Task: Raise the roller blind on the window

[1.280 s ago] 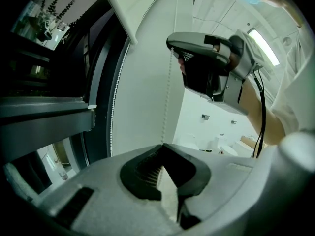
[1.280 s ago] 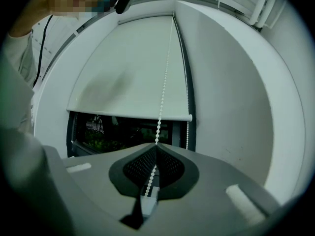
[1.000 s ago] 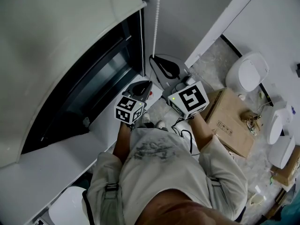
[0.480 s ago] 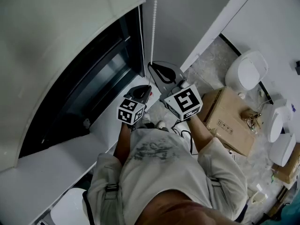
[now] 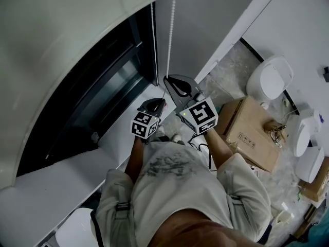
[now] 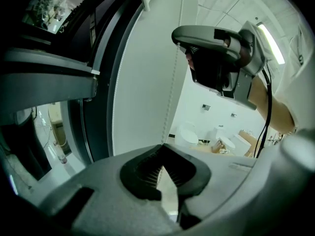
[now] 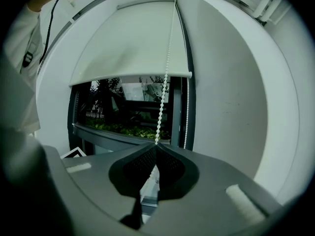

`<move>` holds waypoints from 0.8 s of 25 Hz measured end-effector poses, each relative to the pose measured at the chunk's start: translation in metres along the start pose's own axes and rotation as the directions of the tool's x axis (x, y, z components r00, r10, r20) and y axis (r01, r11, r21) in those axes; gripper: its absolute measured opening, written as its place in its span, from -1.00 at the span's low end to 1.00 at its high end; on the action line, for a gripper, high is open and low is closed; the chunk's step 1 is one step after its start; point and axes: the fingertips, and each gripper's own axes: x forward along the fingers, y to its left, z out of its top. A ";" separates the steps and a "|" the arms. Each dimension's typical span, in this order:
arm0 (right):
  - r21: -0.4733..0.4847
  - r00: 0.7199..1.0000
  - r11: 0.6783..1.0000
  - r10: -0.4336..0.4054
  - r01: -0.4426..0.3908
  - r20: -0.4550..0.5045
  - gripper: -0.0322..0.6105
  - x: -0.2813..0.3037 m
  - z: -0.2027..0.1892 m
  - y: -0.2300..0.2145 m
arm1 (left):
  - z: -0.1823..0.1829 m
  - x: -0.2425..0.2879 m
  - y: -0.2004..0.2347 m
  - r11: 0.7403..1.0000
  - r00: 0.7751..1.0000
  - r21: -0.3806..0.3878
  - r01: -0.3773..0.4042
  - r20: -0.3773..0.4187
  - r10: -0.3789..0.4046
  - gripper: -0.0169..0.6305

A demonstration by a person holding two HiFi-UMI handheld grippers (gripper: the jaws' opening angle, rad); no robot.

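Two tools close on one white bead chain [image 5: 171, 30] that hangs beside a dark-framed window [image 5: 108, 81]. In the head view the grip itself is too small to make out: the left tool [image 5: 159, 101] and right tool [image 5: 168, 81] sit side by side, the right slightly higher, and their marker cubes cover the person's hands. The roller blind [image 5: 61, 40] fills the upper left there, its top cut off by the frame edge. The right tool view shows what the head view cannot: its jaws are clenched on the chain, which rises straight from their tips. It also shows the blind's bottom rail [image 7: 130, 77] partway down the glass, with greenery below it, and a second strand [image 7: 186, 112] hanging along the window frame. In the left tool view the jaws are likewise clenched, the chain entering their tips, with the right tool above on the same strand; the blind is hard to pick out there. A cardboard box [image 5: 252, 130] and white toilets [image 5: 270, 78] sit on the floor at the right, partly cut off
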 end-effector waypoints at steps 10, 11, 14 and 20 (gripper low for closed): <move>0.008 0.999 0.999 0.031 -0.031 -0.045 -0.87 0.005 -0.029 0.009 | -0.029 0.005 0.008 1.000 0.999 -0.004 -0.027 -0.019 0.026 -0.91; 0.009 0.998 0.999 0.031 -0.031 -0.046 -0.87 0.005 -0.030 0.009 | -0.029 0.004 0.007 1.000 0.999 -0.008 -0.028 -0.017 0.027 -0.91; 0.006 0.999 1.000 0.029 -0.029 -0.046 -0.87 0.005 -0.030 0.008 | -0.021 -0.001 0.005 0.999 1.000 -0.024 -0.028 0.008 0.028 -0.91; 0.005 0.999 1.000 0.028 -0.028 -0.041 -0.87 0.006 -0.030 0.005 | 0.025 -0.025 -0.007 1.000 0.994 0.008 -0.009 0.106 0.008 -0.76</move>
